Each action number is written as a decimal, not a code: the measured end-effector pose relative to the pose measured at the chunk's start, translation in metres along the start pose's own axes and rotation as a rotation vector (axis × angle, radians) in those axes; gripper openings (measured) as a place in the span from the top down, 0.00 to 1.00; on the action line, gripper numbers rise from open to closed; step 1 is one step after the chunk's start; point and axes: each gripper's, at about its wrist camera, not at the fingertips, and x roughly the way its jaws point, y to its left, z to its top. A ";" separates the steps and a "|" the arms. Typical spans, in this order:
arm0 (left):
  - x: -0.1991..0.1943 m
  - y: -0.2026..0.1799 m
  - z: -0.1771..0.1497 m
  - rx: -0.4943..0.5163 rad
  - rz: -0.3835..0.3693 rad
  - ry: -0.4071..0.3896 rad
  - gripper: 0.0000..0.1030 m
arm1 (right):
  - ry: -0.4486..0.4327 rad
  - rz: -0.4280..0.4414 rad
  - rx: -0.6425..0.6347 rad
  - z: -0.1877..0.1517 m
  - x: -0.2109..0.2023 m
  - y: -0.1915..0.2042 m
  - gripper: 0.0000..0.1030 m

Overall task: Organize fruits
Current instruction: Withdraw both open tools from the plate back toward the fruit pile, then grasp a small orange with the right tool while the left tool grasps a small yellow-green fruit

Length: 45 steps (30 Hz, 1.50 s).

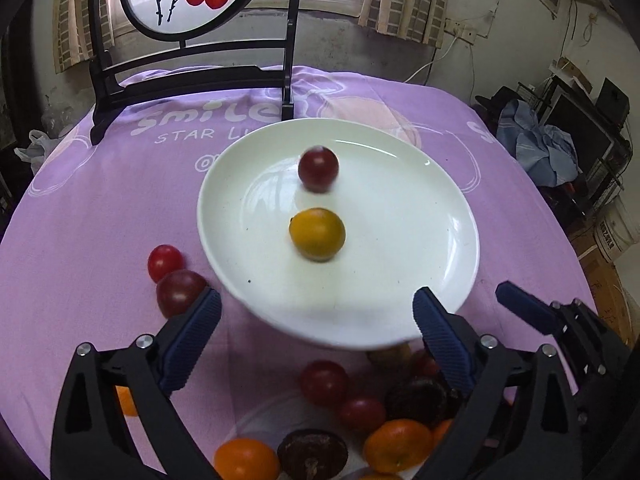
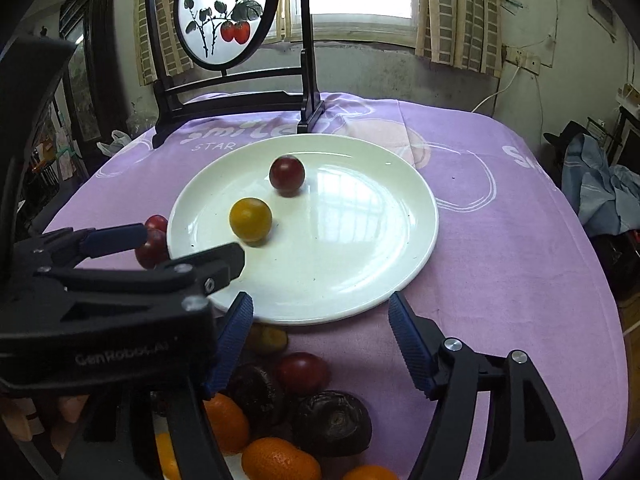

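A white plate (image 1: 400,280) (image 2: 360,264) lies on the purple cloth. On it sit a dark red tomato (image 1: 318,169) (image 2: 287,175), blurred in the left wrist view, and a yellow tomato (image 1: 317,233) (image 2: 251,219). My left gripper (image 1: 316,336) is open and empty over the plate's near rim; it also shows in the right wrist view (image 2: 188,246). My right gripper (image 2: 320,332) is open and empty above the near pile of fruit: red tomatoes (image 2: 304,372), oranges (image 2: 280,460) and dark brown fruits (image 2: 332,420).
Two red tomatoes (image 1: 172,280) lie on the cloth left of the plate. A black wooden stand with a round painted screen (image 2: 228,12) stands at the table's far side. The right gripper's finger (image 1: 524,304) shows right of the plate. Clutter lies beyond the table's right edge.
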 end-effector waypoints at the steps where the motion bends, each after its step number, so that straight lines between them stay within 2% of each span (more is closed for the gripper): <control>1: -0.005 0.003 -0.005 0.002 -0.002 -0.006 0.07 | -0.007 0.001 -0.006 0.000 -0.004 0.001 0.24; 6: -0.042 0.030 -0.033 -0.025 -0.009 -0.037 0.06 | -0.042 -0.011 -0.079 -0.013 -0.036 0.012 0.19; 14: -0.075 0.064 -0.085 -0.039 0.025 -0.084 0.05 | -0.063 -0.021 -0.054 -0.061 -0.080 0.002 0.14; 23: -0.072 0.070 -0.125 -0.045 0.014 -0.014 0.05 | -0.014 0.028 -0.008 -0.108 -0.092 0.000 0.13; 27: -0.068 0.067 -0.132 -0.004 0.044 0.012 0.05 | 0.008 0.043 -0.011 -0.120 -0.091 0.002 0.13; 31: -0.058 0.069 -0.131 -0.007 0.072 0.030 0.06 | 0.009 0.056 0.001 -0.122 -0.091 0.000 0.13; 32: -0.053 0.069 -0.131 0.000 0.072 0.046 0.08 | 0.006 0.059 0.006 -0.122 -0.092 -0.001 0.13; 34: -0.045 0.067 -0.131 0.005 0.061 0.082 0.25 | 0.001 0.059 0.010 -0.122 -0.092 -0.002 0.13; 38: -0.038 0.062 -0.129 0.016 0.088 0.086 0.26 | -0.012 0.032 0.000 -0.122 -0.092 -0.003 0.13; 39: -0.037 0.060 -0.129 0.018 0.097 0.077 0.36 | -0.014 0.028 0.000 -0.122 -0.092 -0.004 0.13; 40: -0.038 0.059 -0.128 0.030 0.105 0.065 0.54 | -0.014 0.023 0.004 -0.122 -0.092 -0.005 0.13; 42: -0.039 0.053 -0.127 0.070 0.097 0.055 0.73 | -0.007 0.020 0.016 -0.121 -0.091 -0.008 0.13; 45: -0.043 0.058 -0.126 0.032 0.106 0.048 0.74 | 0.001 -0.011 0.012 -0.120 -0.088 -0.010 0.13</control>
